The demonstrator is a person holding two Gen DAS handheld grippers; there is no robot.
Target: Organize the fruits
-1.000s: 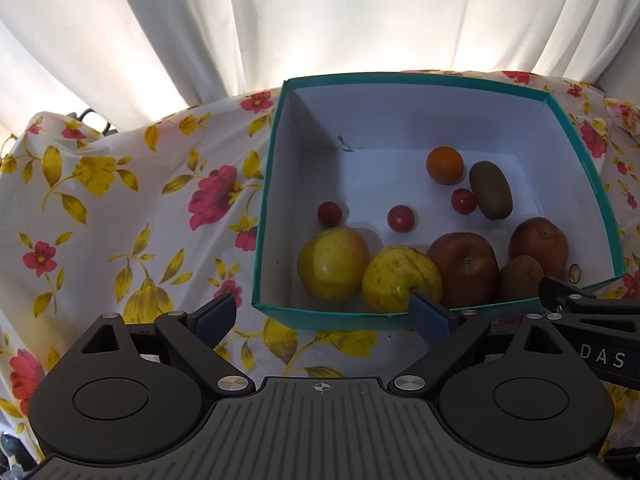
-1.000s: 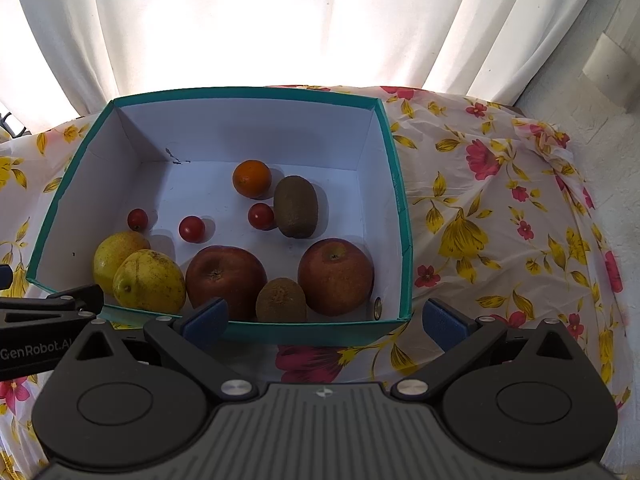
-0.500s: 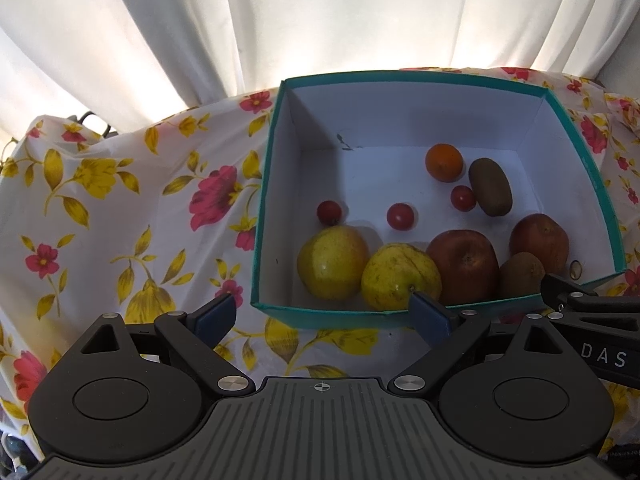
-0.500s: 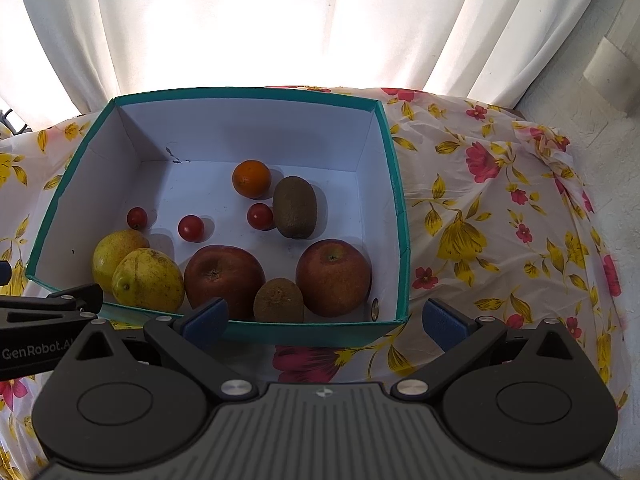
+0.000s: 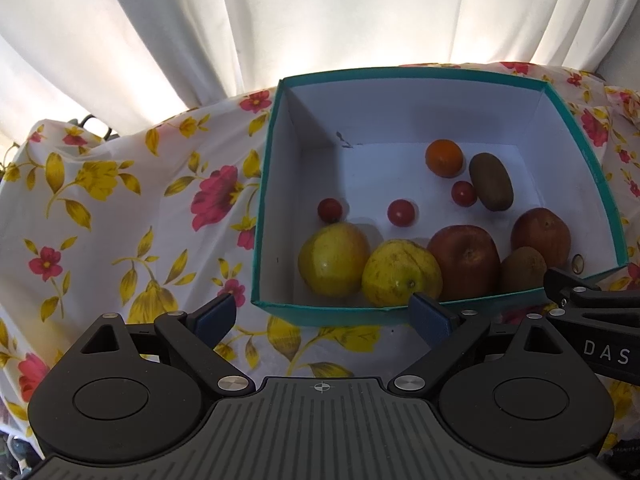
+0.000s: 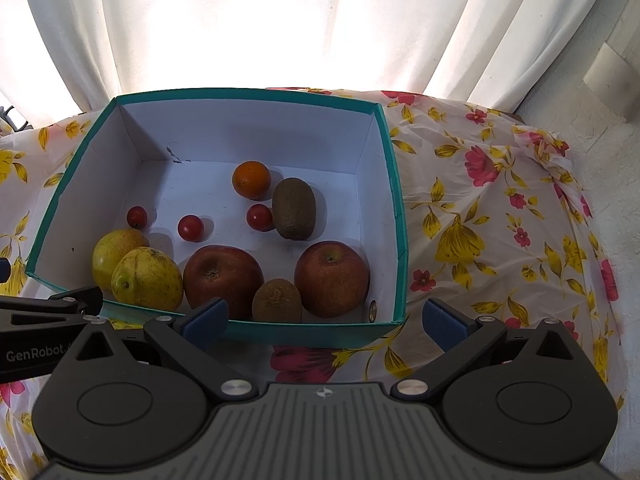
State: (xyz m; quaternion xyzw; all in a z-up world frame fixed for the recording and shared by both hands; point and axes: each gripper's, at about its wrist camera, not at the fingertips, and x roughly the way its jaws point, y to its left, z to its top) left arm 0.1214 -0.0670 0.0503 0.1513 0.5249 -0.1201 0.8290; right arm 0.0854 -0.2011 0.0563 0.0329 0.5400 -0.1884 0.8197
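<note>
a: left wrist view first. what do you see?

b: left claw point(image 5: 324, 316) spread wide, holding nothing, just short of the near wall of the box point(image 5: 320, 314). the box is teal outside, white inside, and sits on a table under a floral cloth point(image 5: 120, 208).

a: and the fruit?

b: all inside the box. two pears point(image 5: 334, 260) side by side and touching near the front left, an apple point(image 5: 466, 264) against the second pear, then a kiwi point(image 5: 522, 268) and another apple point(image 5: 540, 234) at the right. behind them three tomatoes point(image 5: 401, 213), an orange point(image 5: 444, 158) and a second kiwi point(image 5: 491, 182), loosely spread; the orange and that kiwi lie close together.

a: right wrist view?

b: right claw point(image 6: 324, 320) is also wide apart and empty, near the box's front right corner point(image 6: 394, 320). its left finger point(image 6: 206, 318) overlaps the front wall in view; the right one hangs over the cloth. the other gripper's arm pokes in at the left edge.

a: anything else?

b: a white curtain point(image 6: 240, 20) behind the table, brightly backlit.
</note>
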